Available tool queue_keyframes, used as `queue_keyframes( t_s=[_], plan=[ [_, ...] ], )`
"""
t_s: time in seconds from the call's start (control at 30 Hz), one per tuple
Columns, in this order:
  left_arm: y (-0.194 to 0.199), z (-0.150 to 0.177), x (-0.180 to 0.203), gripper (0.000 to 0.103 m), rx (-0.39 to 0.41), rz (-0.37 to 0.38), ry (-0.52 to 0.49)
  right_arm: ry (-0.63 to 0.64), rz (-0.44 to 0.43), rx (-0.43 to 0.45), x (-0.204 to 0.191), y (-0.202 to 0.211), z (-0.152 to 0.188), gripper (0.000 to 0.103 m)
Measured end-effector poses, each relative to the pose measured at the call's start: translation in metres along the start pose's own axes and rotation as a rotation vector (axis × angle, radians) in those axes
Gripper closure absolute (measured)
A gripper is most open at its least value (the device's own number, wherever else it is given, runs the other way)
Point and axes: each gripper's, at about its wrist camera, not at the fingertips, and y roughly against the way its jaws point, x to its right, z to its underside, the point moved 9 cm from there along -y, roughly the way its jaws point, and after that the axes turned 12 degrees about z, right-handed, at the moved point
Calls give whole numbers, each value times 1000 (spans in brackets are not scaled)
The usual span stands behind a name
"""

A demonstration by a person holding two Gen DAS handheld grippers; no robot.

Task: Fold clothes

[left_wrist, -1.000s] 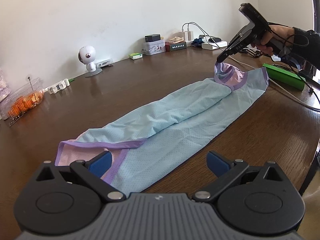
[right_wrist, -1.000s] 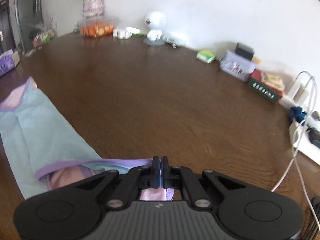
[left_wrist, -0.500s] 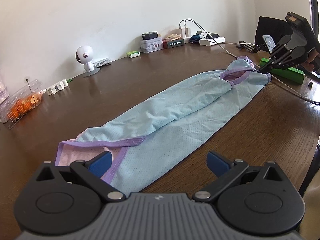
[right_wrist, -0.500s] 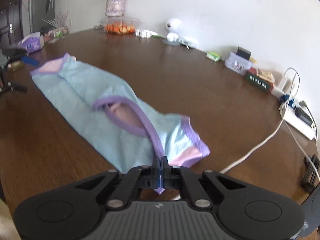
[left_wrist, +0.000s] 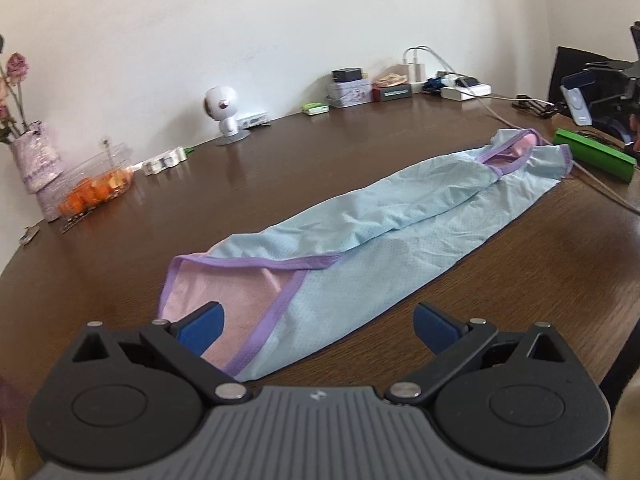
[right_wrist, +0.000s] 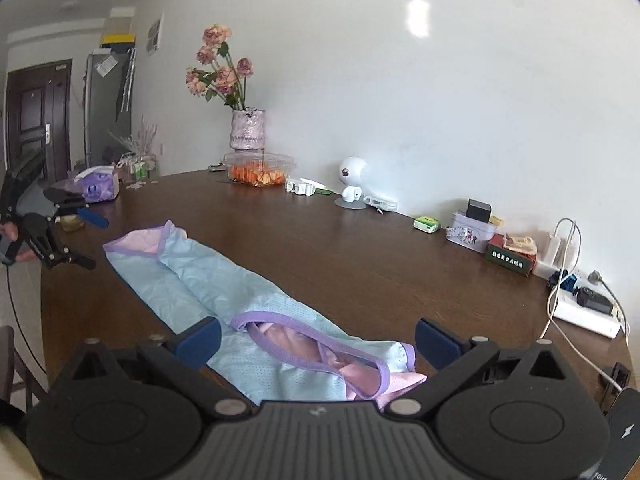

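- Lying stretched out in a long narrow strip across the brown table (left_wrist: 280,168), the light-blue garment (left_wrist: 384,220) is already folded lengthwise — one long edge is resting over the middle, so it is reading as ready for a crosswise fold.
- Hovering just short of the garment's near end, where the purple-trimmed opening (left_wrist: 256,268) is showing its pink lining, the left gripper (left_wrist: 318,322) is standing wide apart with nothing between its blue pads (left_wrist: 202,322); it is gripping no cloth.
- Opening at this moment over the garment's other end, the right gripper (right_wrist: 316,338) is spreading its jaws wide; the trimmed, pink-lined end (right_wrist: 320,348) is lying below and between them, but the pads are not pressing on it, so the cloth is looking set down on the table.
- Facing each other along the garment, one gripper at each end — this is probably so that one end can be carried over onto the other.
- Sitting well away from the garment, along the wall side of the table, the white camera (left_wrist: 224,116), the clear fruit box (left_wrist: 96,180) and the power strip (right_wrist: 584,312) are leaving the cloth room.
- Trailing close to the garment's far end, the white cable (left_wrist: 600,188) could be snagging during a fold.
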Motion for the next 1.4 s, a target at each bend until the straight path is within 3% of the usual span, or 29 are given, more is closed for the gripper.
queue_keyframes(
  t_s=[0.07, 0.17, 0.3, 0.4, 0.47, 0.6, 0.73, 0.87, 0.93, 1.0, 1.03, 1.1, 1.4],
  plan=[
    [7, 6, -14, 0, -14, -142, 46, 43, -15, -2, -9, -7, 0, 0],
    [19, 17, -36, 0, -24, -273, 292, 87, -57, 19, -24, -16, -13, 0],
    [24, 36, -52, 0, 13, -200, 668, 196, -140, 91, -65, -36, -70, 0],
    [29, 49, -63, 0, 70, -290, 833, 261, -192, 138, -104, -67, -126, 0],
    [29, 57, -68, 0, 80, -345, 886, 267, -273, 109, -135, -99, -154, 0],
    [24, 62, -70, 7, 74, -394, 919, 317, -424, -59, -213, -183, -160, 8],
    [15, 54, -68, 22, 55, -409, 885, 394, -499, -176, -284, -246, -135, 29],
    [10, 50, -67, 55, 43, -451, 855, 391, -545, -237, -316, -273, -121, 38],
    [7, 47, -64, 65, 44, -438, 822, 380, -547, -259, -320, -283, -117, 41],
    [3, 46, -62, 89, 36, -419, 780, 363, -535, -274, -317, -291, -115, 73],
    [2, 46, -63, 90, 39, -410, 779, 352, -520, -273, -316, -296, -115, 101],
    [-1, 45, -68, 98, 46, -387, 795, 326, -513, -277, -312, -300, -115, 100],
    [-15, 40, -98, 100, 53, -376, 816, 269, -433, -261, -289, -305, -121, 100]
  ],
)
